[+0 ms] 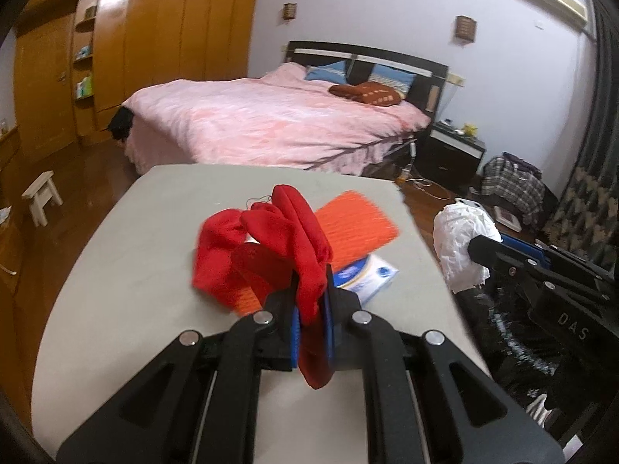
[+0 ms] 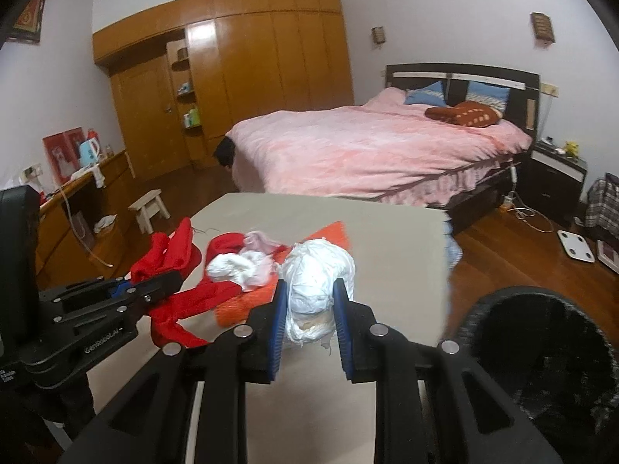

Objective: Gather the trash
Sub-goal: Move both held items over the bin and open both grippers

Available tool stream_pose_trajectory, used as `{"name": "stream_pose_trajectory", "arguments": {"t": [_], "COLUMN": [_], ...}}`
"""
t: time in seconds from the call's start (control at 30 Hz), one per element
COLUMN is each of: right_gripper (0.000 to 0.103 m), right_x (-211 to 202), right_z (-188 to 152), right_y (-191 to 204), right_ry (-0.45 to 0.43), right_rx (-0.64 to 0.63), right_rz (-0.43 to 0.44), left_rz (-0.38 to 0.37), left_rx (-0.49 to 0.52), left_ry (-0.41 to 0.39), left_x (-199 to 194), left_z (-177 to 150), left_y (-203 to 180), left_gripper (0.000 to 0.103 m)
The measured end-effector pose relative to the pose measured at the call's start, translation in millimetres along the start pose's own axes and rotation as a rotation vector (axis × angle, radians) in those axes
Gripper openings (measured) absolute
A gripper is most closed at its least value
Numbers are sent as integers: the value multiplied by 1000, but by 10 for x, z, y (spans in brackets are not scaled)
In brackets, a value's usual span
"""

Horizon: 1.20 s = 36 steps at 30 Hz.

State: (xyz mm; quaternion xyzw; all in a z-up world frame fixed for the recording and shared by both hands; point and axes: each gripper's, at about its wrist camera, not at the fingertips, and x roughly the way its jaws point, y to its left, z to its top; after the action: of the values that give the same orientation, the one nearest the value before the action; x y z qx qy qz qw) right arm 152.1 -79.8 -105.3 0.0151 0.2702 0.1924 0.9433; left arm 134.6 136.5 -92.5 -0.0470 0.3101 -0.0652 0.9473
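My left gripper (image 1: pixel 311 292) is shut on a red cloth (image 1: pixel 301 232), which hangs lifted above the grey table (image 1: pixel 116 290). In the right wrist view the left gripper (image 2: pixel 162 284) shows at the left with the red cloth (image 2: pixel 170 255) dangling from it. My right gripper (image 2: pixel 309 292) is shut on a white crumpled paper wad (image 2: pixel 317 274), held over the table's (image 2: pixel 387 239) right side. The left wrist view shows that paper wad (image 1: pixel 460 239) on the right gripper (image 1: pixel 479 249), beyond the table's right edge.
On the table lie an orange mat (image 1: pixel 356 224), a blue and white box (image 1: pixel 367 276) and a heap of white and pink cloth (image 2: pixel 243 266). A black bin (image 2: pixel 541 352) stands at the table's right. Behind are a pink bed (image 2: pixel 367 147), a stool (image 2: pixel 149 208) and a wardrobe (image 2: pixel 251 77).
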Motion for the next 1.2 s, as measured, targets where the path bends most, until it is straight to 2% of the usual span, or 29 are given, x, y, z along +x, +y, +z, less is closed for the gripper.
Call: {"name": "stream_pose_trajectory", "arguments": {"t": [0.37, 0.83, 1.03, 1.2], "right_gripper": [24, 24, 24, 24], "right_x": [-405, -909, -1012, -1055], "right_z": [-83, -277, -355, -430], "right_y": [-590, -1565, -1910, -2032], "right_ry": [-30, -57, -53, -46], "right_rx": [68, 186, 224, 232], "right_rz": [-126, -343, -412, -441], "left_rz": [-110, -288, -389, -447], "left_rx": [77, 140, 128, 133], "left_ry": [-32, -38, -17, 7], "left_x": [73, 249, 453, 638], "left_z": [145, 142, 160, 111], "left_y": [-776, -1687, -2024, -2279], "left_gripper": [9, 9, 9, 9]}}
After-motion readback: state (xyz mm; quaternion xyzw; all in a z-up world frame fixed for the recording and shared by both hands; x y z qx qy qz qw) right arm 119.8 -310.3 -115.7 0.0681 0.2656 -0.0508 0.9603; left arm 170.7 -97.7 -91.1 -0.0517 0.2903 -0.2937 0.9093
